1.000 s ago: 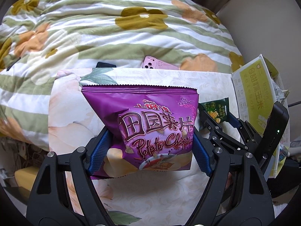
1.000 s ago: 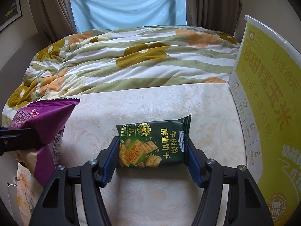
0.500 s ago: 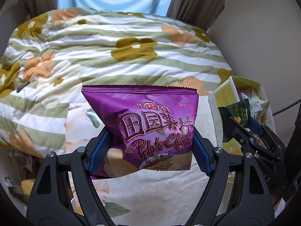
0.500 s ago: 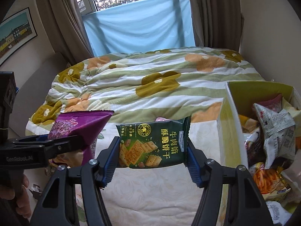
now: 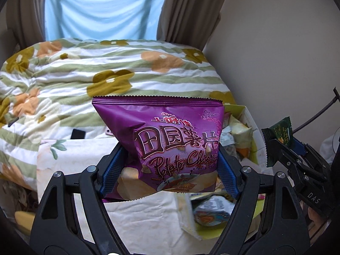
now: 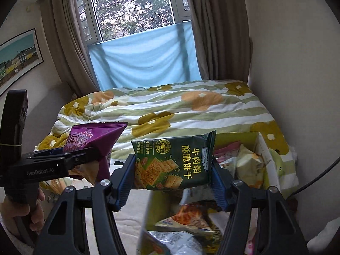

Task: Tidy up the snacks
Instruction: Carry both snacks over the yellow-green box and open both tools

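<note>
We hold two snack packets clear of any surface, both raised over the yellow-green snack box that stands at the right edge of the bed, beside the wall. The left tongs are closed across the lower half of the purple potato chip bag, one blue pad on each side edge, the bag upright with its crimped top seal uppermost. The right tongs are closed on the side edges of the green beef cracker packet, also upright. We judge the chip bag to be light, air-filled and soft; its glossy film is likely slippery and its contents crush easily, so grip pressure should stay moderate and the hold is best kept low on the side seams, where the film is doubled. The cracker packet appears flatter and stiffer, yet the crackers inside are brittle; hold it by the edges, not across the face. The box already contains several loose packets, so each item should be released from low over the opening.
</note>
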The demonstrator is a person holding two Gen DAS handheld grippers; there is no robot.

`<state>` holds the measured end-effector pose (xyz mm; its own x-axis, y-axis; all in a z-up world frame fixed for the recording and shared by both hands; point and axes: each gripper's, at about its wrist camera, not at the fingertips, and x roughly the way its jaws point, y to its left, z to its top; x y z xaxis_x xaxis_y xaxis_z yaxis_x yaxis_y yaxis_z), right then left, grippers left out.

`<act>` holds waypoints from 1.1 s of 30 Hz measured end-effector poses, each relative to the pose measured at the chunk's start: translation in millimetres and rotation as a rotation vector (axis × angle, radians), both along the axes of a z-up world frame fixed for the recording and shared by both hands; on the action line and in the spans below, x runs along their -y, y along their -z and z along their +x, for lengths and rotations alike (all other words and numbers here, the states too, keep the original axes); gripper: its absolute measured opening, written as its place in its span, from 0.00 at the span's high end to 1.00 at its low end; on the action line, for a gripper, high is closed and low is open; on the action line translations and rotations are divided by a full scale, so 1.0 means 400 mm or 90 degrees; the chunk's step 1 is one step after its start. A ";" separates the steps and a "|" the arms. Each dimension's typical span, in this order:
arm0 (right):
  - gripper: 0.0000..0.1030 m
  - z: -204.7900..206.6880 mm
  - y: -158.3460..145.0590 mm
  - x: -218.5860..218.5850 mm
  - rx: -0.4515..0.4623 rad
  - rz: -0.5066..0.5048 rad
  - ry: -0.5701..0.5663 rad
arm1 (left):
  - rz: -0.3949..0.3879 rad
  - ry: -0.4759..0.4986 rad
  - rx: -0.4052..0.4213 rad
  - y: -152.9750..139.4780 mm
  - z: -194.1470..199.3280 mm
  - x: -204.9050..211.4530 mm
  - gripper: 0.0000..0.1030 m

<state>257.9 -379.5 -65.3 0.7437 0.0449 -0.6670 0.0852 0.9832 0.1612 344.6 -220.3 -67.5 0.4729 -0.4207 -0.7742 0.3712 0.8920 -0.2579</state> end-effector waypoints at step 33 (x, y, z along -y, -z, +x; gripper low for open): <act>0.40 -0.069 0.122 0.268 -0.080 0.056 -0.062 | 0.046 -0.110 -0.031 0.078 -0.230 0.115 0.00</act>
<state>230.2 -486.9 -113.9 0.6443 0.1750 -0.7445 0.0153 0.9703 0.2414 252.6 -266.4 -98.5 0.4948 -0.2787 -0.8231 0.1994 0.9583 -0.2046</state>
